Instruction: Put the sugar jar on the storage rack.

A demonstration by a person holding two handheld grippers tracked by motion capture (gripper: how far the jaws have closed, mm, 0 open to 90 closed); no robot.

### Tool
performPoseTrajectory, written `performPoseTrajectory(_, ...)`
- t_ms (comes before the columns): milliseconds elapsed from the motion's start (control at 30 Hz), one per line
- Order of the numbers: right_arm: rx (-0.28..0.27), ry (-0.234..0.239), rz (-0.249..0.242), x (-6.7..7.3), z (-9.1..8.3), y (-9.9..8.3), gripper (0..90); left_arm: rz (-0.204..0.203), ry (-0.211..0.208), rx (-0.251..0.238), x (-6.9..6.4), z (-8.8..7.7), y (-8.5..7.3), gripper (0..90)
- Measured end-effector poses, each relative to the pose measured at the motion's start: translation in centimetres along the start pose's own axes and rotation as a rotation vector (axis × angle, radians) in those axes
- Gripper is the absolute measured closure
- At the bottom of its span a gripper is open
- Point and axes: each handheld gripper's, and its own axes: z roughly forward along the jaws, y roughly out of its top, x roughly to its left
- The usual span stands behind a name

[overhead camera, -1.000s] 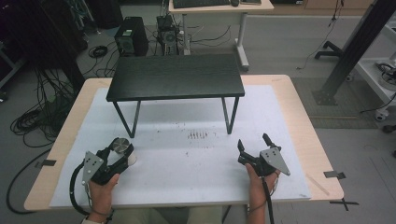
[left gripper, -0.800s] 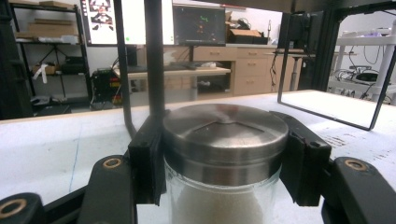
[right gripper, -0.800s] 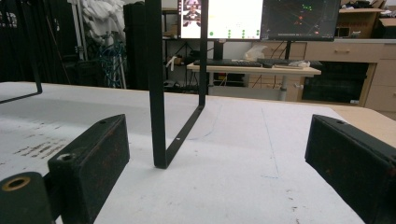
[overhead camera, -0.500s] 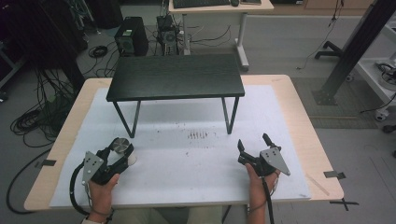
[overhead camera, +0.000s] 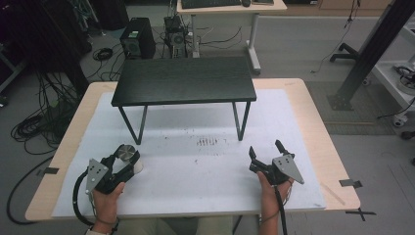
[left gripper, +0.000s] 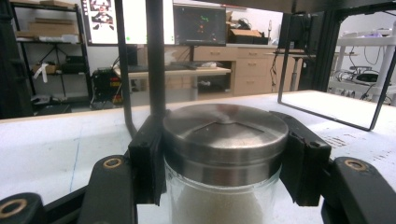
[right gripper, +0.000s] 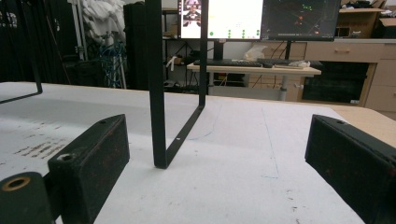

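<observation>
between the left gripper's (left gripper: 224, 186) jaws, a steel-lidded jar (left gripper: 225, 140)

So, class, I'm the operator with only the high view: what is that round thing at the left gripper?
Observer: A glass jar with a brushed metal lid, white powder inside.
Operator: Is it gripped?
Observer: The left gripper has its pads at the lid's two sides.
Operator: And the right gripper?
Observer: The right gripper is wide open, nothing between its pads, facing a leg of the black stand.

Grey floor (overhead camera: 303, 44), tangled cables (overhead camera: 34, 122), desk (overhead camera: 230, 7)
</observation>
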Motion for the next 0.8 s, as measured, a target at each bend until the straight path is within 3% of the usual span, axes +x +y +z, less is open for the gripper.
performPoseTrajectory(100, 0.0, 0.001, 0.0, 0.0, 0.0, 0.0, 6.4, -0.013, -0.006, 0.002, 0.1, 0.0, 0.1, 42.0)
performPoseTrajectory(433, 0.0, 0.0, 0.002, 0.0, 0.0, 0.0, 6.4, 0.011, -0.049, 0.004, -0.6, 0.1, 2.1, 42.0)
performPoseTrajectory(800, -0.003, 0.0, 0.005, 0.0, 0.0, 0.0, 6.4, 0.0, -0.101, 0.027, -1.5, 0.0, 4.2, 42.1)
